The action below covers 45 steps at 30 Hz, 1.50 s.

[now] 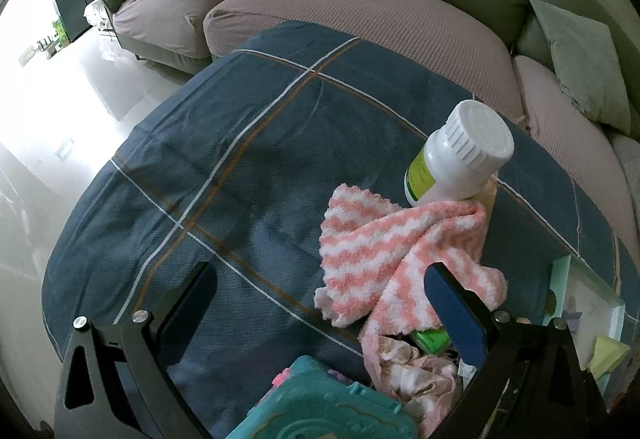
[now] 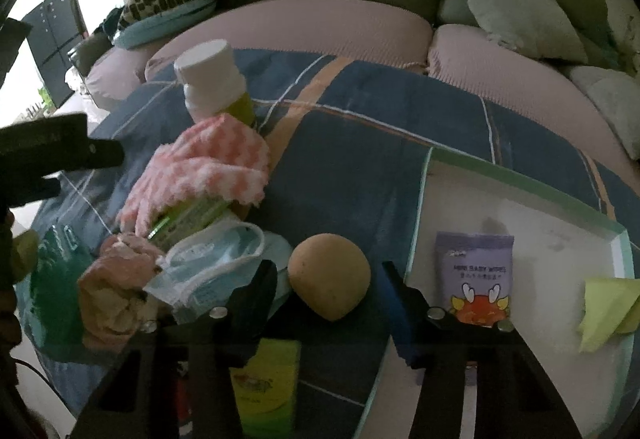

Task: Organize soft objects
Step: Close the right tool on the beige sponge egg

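A tan rounded sponge (image 2: pixel 329 277) lies on the blue plaid cloth between the fingers of my right gripper (image 2: pixel 328 273). The jaws stand open, with a narrow gap on each side of the sponge. To its left lies a pile: a blue face mask (image 2: pixel 216 263), a pink patterned cloth (image 2: pixel 116 279) and a pink-and-white striped fluffy towel (image 2: pixel 208 167). My left gripper (image 1: pixel 320 271) hangs open over the near edge of that towel (image 1: pixel 380 251), with nothing pressed between its pads. A white tray (image 2: pixel 520 207) at the right holds a purple wipes pack (image 2: pixel 474 271) and a yellow-green cloth (image 2: pixel 608 311).
A white bottle (image 1: pixel 456 155) with a green label leans on the towel's far side. A teal toy case (image 1: pixel 320 407) and a green packet (image 1: pixel 430 339) lie near the left gripper. A yellow-green box (image 2: pixel 266 379) sits under the right gripper. A sofa (image 1: pixel 360 23) with cushions curves behind the table.
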Available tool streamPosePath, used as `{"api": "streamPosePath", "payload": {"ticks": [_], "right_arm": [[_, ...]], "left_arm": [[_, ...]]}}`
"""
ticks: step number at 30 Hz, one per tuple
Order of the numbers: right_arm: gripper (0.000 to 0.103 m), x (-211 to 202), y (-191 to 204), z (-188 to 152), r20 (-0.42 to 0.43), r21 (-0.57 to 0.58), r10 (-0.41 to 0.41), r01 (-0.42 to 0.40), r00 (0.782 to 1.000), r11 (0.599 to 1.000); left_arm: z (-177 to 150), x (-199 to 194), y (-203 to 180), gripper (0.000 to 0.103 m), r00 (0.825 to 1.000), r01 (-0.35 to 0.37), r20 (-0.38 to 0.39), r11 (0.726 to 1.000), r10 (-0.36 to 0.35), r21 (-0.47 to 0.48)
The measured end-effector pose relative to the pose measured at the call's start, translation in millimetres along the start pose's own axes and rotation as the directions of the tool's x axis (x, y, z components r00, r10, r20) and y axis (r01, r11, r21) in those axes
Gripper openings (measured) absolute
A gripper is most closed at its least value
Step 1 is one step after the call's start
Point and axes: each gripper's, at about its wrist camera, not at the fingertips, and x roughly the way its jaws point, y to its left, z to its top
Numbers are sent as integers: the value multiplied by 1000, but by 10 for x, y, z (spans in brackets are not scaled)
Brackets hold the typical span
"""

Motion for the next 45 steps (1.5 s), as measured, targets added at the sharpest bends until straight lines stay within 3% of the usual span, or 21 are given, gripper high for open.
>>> {"api": "streamPosePath", "payload": {"ticks": [5,18,28,39,45], "right_arm": [[50,82,27,-29,-26,-7,-12,11,1000,1000],[49,176,103,-59,-54,-33,-36,34,998,999],[39,135,29,-80,-30,13,-4,4,1000,1000],[20,4,-84,-38,16,76,44,-45,999,996],[17,-104,-157,-26,36,89,39,-42,999,995]], "left_arm": [[-7,35,1,103,1000,2,-5,1000,-2,0],[-17,44,-30,103,1000,4,6,1000,-4,10],[-23,30,-25,103,1000,15,9,1000,-15,9],[-23,61,-53,103,1000,6,9,1000,-6,10],[-28,42,-94,103,1000,9,19,1000,-9,-2]]}}
